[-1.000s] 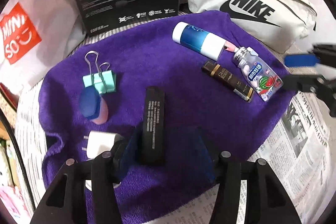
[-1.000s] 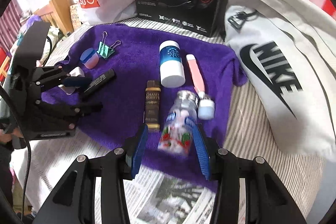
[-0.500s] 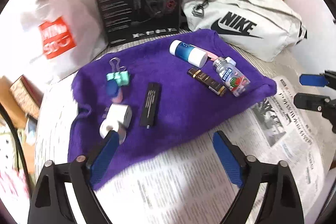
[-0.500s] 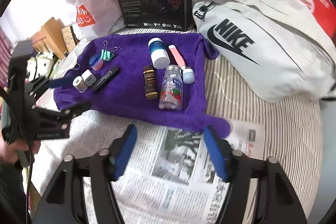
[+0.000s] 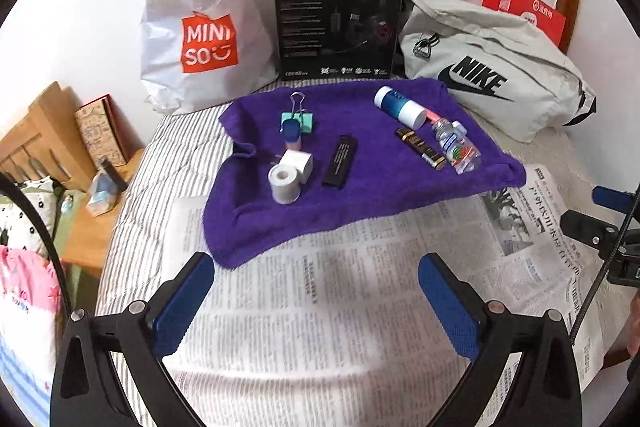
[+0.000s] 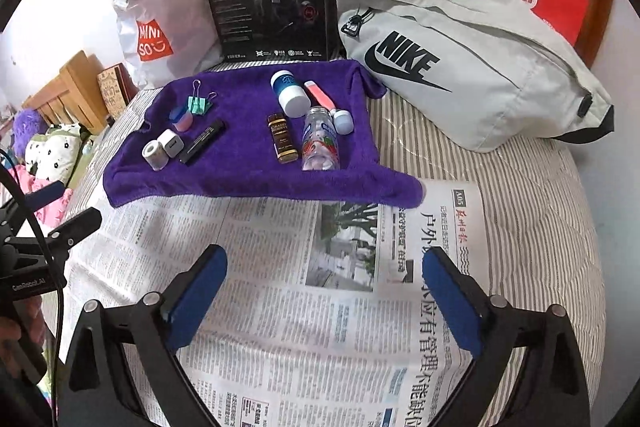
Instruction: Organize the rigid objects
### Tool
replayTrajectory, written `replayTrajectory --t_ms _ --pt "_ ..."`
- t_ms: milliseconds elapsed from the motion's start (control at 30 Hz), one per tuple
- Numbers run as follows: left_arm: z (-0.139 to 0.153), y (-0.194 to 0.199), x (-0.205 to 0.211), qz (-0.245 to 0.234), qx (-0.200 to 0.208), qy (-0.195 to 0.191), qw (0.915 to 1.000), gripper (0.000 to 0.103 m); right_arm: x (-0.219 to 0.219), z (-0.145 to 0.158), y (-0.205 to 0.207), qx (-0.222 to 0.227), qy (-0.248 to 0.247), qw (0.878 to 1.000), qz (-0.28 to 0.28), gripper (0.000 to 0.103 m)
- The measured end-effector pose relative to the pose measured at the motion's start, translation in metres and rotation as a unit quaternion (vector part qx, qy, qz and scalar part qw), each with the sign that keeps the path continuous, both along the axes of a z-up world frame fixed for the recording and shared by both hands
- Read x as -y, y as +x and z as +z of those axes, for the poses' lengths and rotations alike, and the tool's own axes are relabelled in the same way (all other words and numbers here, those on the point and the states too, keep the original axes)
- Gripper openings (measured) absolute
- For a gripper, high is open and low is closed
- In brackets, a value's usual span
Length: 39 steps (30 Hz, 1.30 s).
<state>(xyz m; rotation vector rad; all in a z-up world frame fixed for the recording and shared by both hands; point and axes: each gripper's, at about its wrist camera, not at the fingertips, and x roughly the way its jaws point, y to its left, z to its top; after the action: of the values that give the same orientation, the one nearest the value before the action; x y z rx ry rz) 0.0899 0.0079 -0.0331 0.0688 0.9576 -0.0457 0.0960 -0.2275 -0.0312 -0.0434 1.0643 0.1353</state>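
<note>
Newspaper (image 5: 320,307) fills the near part of both wrist views, spread over striped bedding. Left gripper (image 5: 316,303) hangs above it w/ jaws wide apart, nothing between them. Right gripper (image 6: 324,291) same: jaws spread wide, empty, over the newsprint.

Task items all lie on purple towel (image 6: 240,179), beyond the paper and well apart from both grippers. Left cluster: green binder clip (image 6: 199,103) at the back, blue-lidded pink pot (image 6: 182,119) just in front of it, then white charger cube (image 6: 171,143) touching a white tape roll (image 6: 154,151). Black flat stick (image 6: 202,141) lies diagonally just beside the cube. Right cluster: blue/white tub (image 6: 290,93) on its side, pink tube (image 6: 320,95) w/ pale cap beside it, clear candy bottle (image 6: 320,141) lying down w/ its neck near that cap, and a dark brown gold-trimmed box (image 6: 283,143) just left of the bottle. Whether bottle & tube actually touch is hard to tell, prob. close only.

Behind the towel: MINISO bag (image 5: 204,27), black headset box (image 5: 338,23), grey Nike bag (image 6: 460,67). Red paper bags stand against the wall behind.
</note>
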Motion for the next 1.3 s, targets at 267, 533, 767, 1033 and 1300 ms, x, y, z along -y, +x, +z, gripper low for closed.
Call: replayTrajectory --t_ms 267,533,767,1033,1300 --pt "-0.005 -0.007 -0.004 0.038 -0.007 -0.01 0.9992 0.103 -0.005 0.011 -0.023 0.024 -0.017 0.999 -0.013 0.101" --pt "-0.011 -0.012 -0.001 0.049 -0.013 -0.005 0.9987 0.103 -0.002 0.021 -0.036 0.04 -0.002 0.999 -0.02 0.101" --pt "-0.015 -0.013 0.004 0.046 -0.02 0.0 0.9987 0.103 0.0 0.023 -0.039 0.041 0.003 0.999 -0.024 0.101" --pt "-0.016 -0.015 0.005 0.047 -0.025 0.004 0.9986 0.103 0.003 0.021 -0.04 0.037 -0.001 0.999 -0.028 0.102" --pt "-0.013 -0.017 0.007 0.043 -0.024 0.01 0.9987 0.103 0.003 0.022 -0.043 0.036 -0.001 0.999 -0.03 0.102"
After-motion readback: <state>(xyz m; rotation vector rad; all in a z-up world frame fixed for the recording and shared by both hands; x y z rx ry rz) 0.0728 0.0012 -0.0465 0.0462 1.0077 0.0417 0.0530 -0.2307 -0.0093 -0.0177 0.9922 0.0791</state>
